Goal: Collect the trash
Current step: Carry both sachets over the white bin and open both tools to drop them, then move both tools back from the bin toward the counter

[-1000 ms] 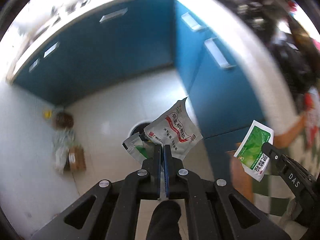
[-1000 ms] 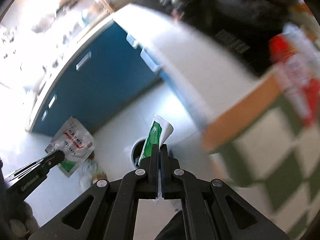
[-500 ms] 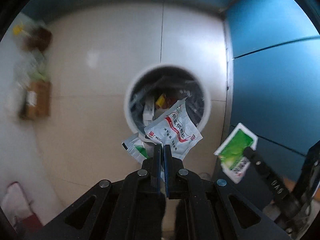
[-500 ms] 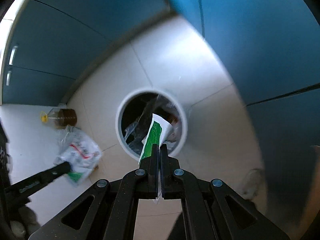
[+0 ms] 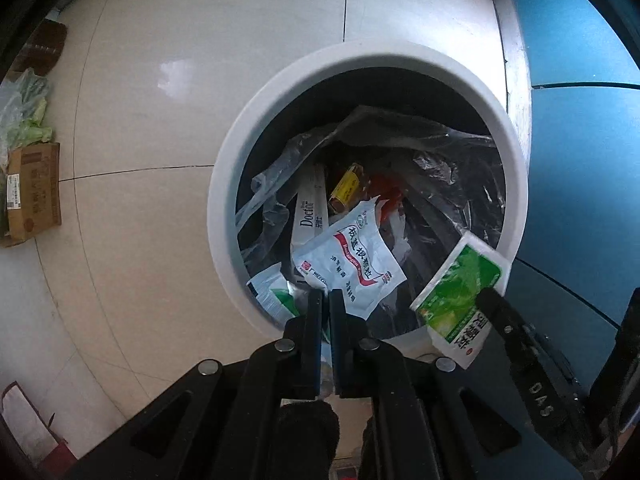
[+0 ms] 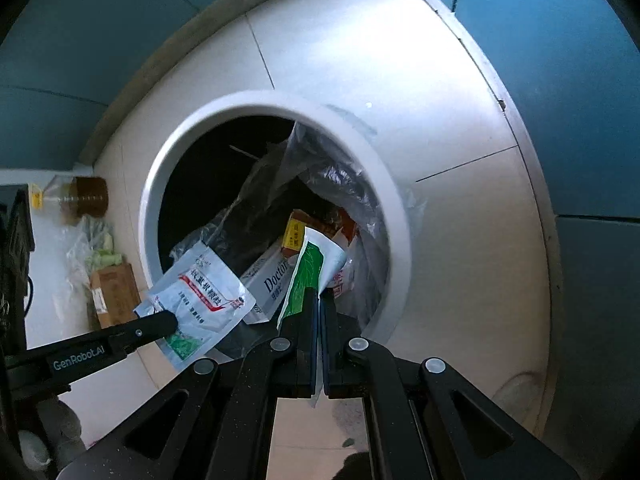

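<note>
My left gripper is shut on white sachets with red print, held over the near rim of the white round trash bin. My right gripper is shut on a green-and-white sachet, held over the bin's opening. The green sachet also shows in the left wrist view, and the white sachets in the right wrist view. The bin holds a plastic liner, a white Doctor box and a yellow packet.
Blue cabinet fronts stand right of the bin. A cardboard box and a plastic bag lie on the white tile floor at left. A brown-liquid bottle lies near them.
Both grippers have swung down from the cabinet view and closed in over the bin, which now fills the views. Both still hold their sachets.
</note>
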The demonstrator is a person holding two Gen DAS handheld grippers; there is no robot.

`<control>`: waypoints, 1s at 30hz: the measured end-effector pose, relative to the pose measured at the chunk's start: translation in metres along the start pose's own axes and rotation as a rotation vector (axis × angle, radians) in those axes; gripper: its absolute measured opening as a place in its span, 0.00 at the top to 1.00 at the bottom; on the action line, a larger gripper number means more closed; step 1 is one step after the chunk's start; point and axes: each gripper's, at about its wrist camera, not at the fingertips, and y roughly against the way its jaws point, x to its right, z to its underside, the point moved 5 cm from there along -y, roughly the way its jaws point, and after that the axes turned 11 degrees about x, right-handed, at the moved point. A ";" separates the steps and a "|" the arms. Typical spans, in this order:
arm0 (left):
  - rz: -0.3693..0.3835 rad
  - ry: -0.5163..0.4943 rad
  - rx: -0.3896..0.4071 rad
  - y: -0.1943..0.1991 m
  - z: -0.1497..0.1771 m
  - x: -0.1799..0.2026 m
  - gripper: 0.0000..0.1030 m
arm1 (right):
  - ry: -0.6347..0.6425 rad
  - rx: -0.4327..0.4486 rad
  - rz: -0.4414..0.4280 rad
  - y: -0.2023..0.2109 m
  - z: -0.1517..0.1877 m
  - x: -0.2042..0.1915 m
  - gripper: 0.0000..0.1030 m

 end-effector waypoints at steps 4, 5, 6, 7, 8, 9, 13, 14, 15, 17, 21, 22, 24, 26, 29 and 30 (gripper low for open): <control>-0.010 0.005 0.023 0.011 -0.001 -0.002 0.92 | 0.031 -0.019 0.029 0.001 0.002 -0.003 0.70; -0.013 0.011 0.040 0.017 -0.002 -0.004 0.78 | 0.034 -0.021 0.032 0.004 0.003 -0.003 0.65; -0.016 0.014 0.048 0.022 -0.003 -0.006 0.66 | 0.036 -0.024 0.034 0.007 0.004 -0.003 0.55; -0.023 0.017 0.066 0.031 -0.003 -0.008 0.41 | 0.040 -0.023 0.037 0.012 0.005 -0.002 0.50; -0.034 0.018 0.090 0.041 -0.004 -0.011 0.20 | 0.046 -0.020 0.042 0.017 0.005 -0.002 0.48; -0.044 0.017 0.109 0.047 -0.004 -0.012 0.15 | 0.051 -0.018 0.046 0.023 0.005 -0.001 0.42; -0.102 0.009 0.169 0.085 0.004 -0.022 0.08 | 0.088 -0.003 0.066 0.056 0.006 -0.004 0.13; -0.121 0.001 0.189 0.097 0.007 -0.024 0.06 | 0.105 0.010 0.074 0.069 0.006 -0.007 0.10; -0.140 -0.005 0.205 0.111 0.012 -0.026 0.06 | 0.120 0.020 0.083 0.079 0.006 -0.009 0.07; -0.155 -0.006 0.232 0.134 0.021 -0.026 0.06 | 0.150 0.048 0.094 0.108 0.005 -0.016 0.01; -0.192 -0.034 0.316 0.199 0.045 -0.021 0.06 | 0.193 0.099 0.108 0.173 0.004 -0.031 0.01; -0.196 -0.043 0.333 0.214 0.049 -0.019 0.06 | 0.203 0.114 0.112 0.191 0.004 -0.035 0.01; -0.206 -0.051 0.367 0.252 0.064 -0.014 0.06 | 0.223 0.140 0.112 0.232 0.006 -0.044 0.01; -0.201 -0.055 0.401 0.289 0.078 -0.009 0.06 | 0.236 0.165 0.107 0.270 0.008 -0.053 0.01; -0.212 -0.071 0.467 0.346 0.099 0.000 0.06 | 0.258 0.209 0.095 0.334 0.016 -0.067 0.01; -0.209 -0.073 0.488 0.365 0.106 0.004 0.06 | 0.266 0.225 0.093 0.359 0.020 -0.071 0.01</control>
